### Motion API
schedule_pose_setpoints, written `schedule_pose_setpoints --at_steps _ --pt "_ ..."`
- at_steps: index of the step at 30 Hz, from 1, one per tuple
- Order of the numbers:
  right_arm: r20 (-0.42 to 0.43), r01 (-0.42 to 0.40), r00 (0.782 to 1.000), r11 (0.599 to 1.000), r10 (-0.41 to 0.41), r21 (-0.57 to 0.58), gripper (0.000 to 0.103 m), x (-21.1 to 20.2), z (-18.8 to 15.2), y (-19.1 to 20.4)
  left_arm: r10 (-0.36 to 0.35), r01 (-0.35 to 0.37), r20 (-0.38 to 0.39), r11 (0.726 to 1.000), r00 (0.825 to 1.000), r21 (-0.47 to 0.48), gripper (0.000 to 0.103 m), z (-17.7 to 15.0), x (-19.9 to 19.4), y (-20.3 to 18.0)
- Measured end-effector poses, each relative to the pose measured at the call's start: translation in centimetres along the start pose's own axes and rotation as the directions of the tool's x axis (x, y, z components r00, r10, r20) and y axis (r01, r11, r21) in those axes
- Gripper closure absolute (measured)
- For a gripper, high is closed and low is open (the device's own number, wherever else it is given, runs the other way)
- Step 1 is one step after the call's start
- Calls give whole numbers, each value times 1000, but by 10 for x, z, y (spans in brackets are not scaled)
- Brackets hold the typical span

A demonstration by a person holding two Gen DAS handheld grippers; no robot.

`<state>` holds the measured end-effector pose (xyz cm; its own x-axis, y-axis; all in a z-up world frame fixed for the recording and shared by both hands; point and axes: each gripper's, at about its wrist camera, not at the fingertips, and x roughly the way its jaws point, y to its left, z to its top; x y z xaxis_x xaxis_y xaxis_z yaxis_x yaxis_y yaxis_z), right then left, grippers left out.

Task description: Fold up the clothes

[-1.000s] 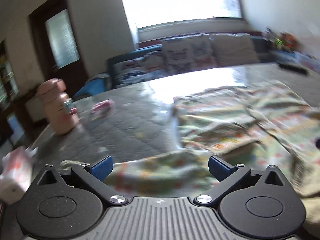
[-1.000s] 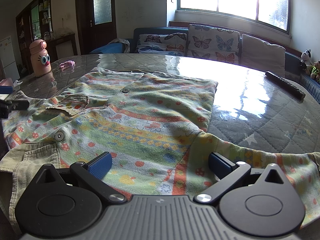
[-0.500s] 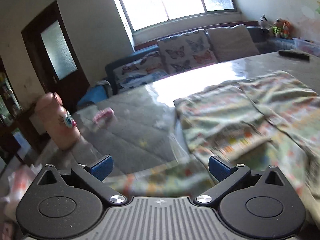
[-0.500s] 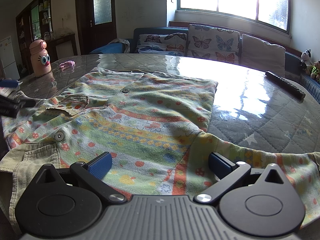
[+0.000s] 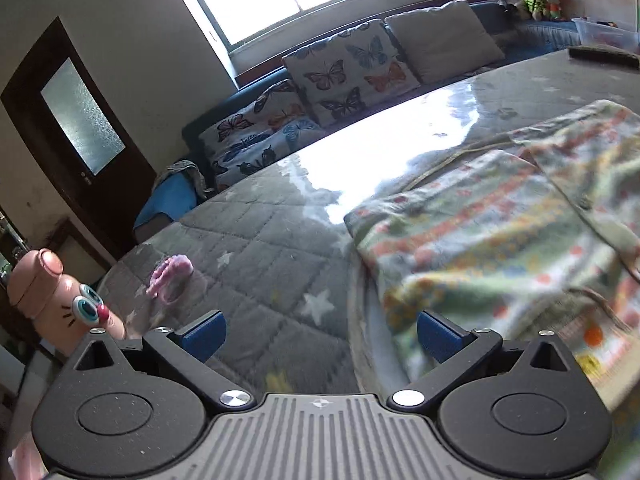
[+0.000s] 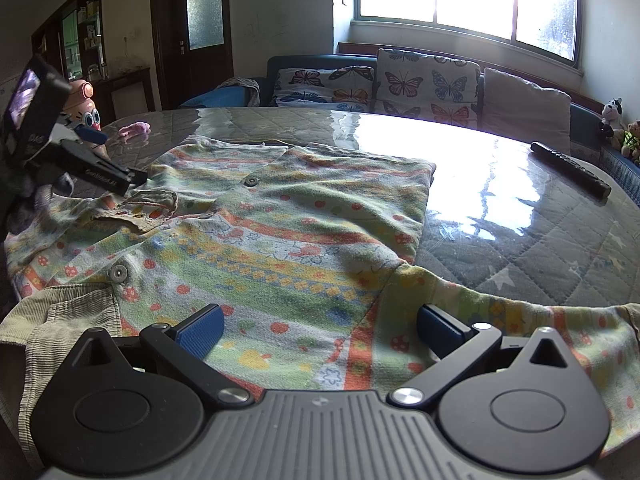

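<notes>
Shirt (image 6: 256, 240) is lying spread on the bench (image 6: 520, 216); I am hovering my right claw (image 6: 320, 330) over its hem and my left claw (image 5: 320, 334) beside its edge, both released.

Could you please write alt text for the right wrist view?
An open right gripper hovers over a colourful buttoned shirt spread on a glossy quilted table. The left gripper hangs at the far left, a sofa behind.
</notes>
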<state>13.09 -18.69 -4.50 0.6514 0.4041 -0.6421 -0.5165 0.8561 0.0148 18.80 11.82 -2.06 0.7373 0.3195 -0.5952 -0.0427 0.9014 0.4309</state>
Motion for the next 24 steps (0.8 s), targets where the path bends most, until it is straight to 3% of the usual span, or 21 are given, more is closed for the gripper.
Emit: schedule_pose_setpoints --at_steps 12,24 --pt "0 -1 1000 1000 1 1 0 0 0 0 15 -15 -2 996 1000 -90 0 23 45 19" --pt "0 -1 1000 1000 1 2 0 0 0 0 31 -31 4 995 1000 -100 0 44 61 11"
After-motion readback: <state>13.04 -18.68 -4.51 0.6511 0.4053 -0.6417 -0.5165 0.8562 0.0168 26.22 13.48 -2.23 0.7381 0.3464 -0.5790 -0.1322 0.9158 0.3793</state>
